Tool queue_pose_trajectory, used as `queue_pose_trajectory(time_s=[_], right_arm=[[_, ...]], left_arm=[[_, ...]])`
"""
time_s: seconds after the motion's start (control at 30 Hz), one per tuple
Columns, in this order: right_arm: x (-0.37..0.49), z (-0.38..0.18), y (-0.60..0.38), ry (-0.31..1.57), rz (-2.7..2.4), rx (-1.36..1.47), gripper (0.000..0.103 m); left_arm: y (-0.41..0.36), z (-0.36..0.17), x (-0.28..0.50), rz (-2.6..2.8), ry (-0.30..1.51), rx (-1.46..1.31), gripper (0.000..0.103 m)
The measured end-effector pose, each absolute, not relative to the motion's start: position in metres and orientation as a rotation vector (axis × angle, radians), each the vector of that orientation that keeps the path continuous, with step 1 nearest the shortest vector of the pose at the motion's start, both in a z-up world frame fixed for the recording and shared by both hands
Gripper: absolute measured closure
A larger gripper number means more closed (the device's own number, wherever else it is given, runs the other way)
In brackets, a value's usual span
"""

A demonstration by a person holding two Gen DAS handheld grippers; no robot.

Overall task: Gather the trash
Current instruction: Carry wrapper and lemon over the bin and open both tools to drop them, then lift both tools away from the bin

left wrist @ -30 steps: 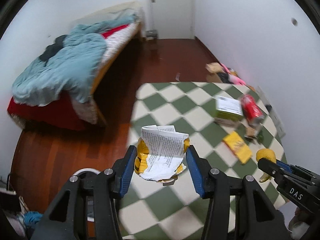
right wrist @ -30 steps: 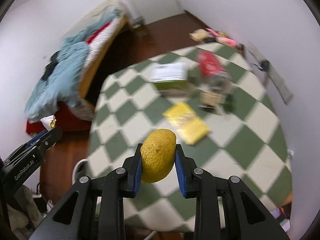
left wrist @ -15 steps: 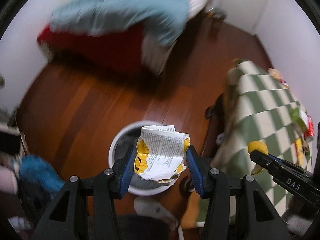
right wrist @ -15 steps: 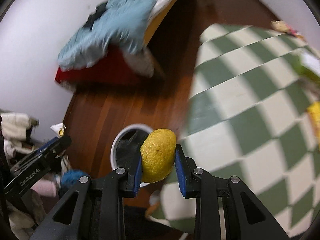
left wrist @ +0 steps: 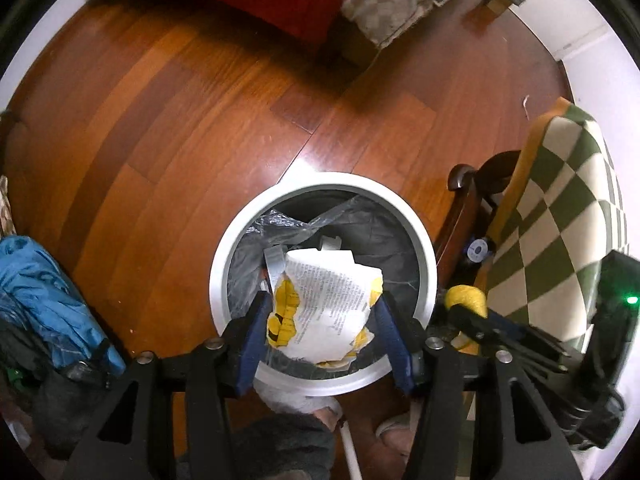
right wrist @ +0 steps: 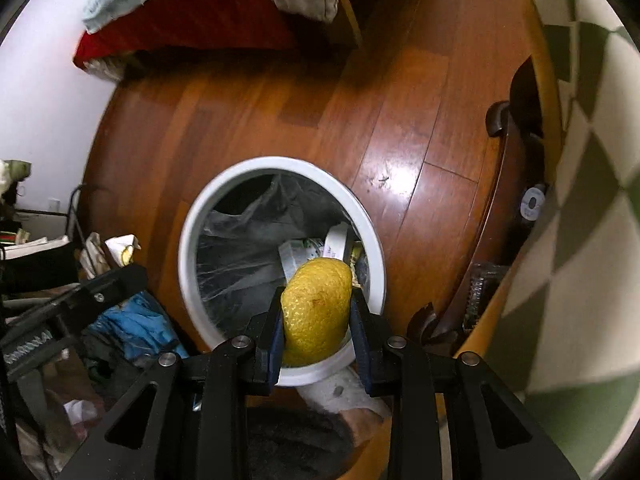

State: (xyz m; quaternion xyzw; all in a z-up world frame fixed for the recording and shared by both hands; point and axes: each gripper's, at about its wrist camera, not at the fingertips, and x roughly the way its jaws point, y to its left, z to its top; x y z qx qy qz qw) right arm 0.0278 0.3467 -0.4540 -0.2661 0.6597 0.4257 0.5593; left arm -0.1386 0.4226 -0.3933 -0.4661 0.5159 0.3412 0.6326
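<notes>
My left gripper [left wrist: 322,320] is shut on a crumpled white and yellow wrapper [left wrist: 324,308] and holds it right above the white round trash bin [left wrist: 224,256], which has a clear liner and some trash inside. My right gripper [right wrist: 318,320] is shut on a yellow lemon [right wrist: 316,312] and holds it over the near right rim of the same bin [right wrist: 192,208]. The lemon and right gripper also show in the left wrist view [left wrist: 466,300], just right of the bin.
The bin stands on a brown wooden floor [left wrist: 180,120]. The table with a green and white checked cloth [left wrist: 560,220] is to the right, with a dark chair [left wrist: 472,200] beside it. A bed [right wrist: 192,16] is beyond. Blue fabric and clutter [left wrist: 44,292] lie left.
Both grippers swung from over the table down to the floor bin. They are now closer above it, each still holding its item.
</notes>
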Motion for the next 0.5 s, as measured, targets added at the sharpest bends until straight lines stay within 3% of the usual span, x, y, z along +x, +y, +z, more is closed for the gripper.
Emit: queue_pose_trajectory(time_s=[0.03, 0.07, 0.1, 0.13, 0.27, 0.33, 0.4, 0.5], right_arm=[[0.028, -0.459, 0.350, 1.558, 0.996, -0.641, 0.067], [0.028, -0.464, 0.353, 1.565, 0.990, -0.654, 0.065], [0.031, -0.468, 0.351, 1.576, 0.992, -0.658, 0.060], [0.031, -0.470, 0.352, 1.577, 0.990, -0.665, 0.051], [0.029, -0.466, 0.351, 1.555, 1.002, -0.697, 0.030], [0.027, -0.461, 0.347, 1.523, 0.998, -0.728, 0.012], [0.025, -0.456, 0.344, 1.494, 0.985, -0.758, 0.002], [0.023, -0.450, 0.338, 1.458, 0.965, -0.792, 0.002]], left_arm=[[0.424, -0.393, -0.141, 0.787, 1.174, -1.073, 0.039], [0.425, -0.392, -0.143, 0.793, 1.169, -1.078, 0.021], [0.423, -0.391, -0.147, 0.803, 1.164, -1.082, 0.009], [0.424, -0.390, -0.148, 0.805, 1.162, -1.084, 0.009], [0.417, -0.392, -0.155, 0.843, 1.180, -1.067, 0.009], [0.411, -0.391, -0.155, 0.874, 1.193, -1.036, 0.009], [0.405, -0.389, -0.156, 0.905, 1.205, -1.000, 0.009], [0.395, -0.388, -0.158, 0.933, 1.229, -0.947, 0.009]])
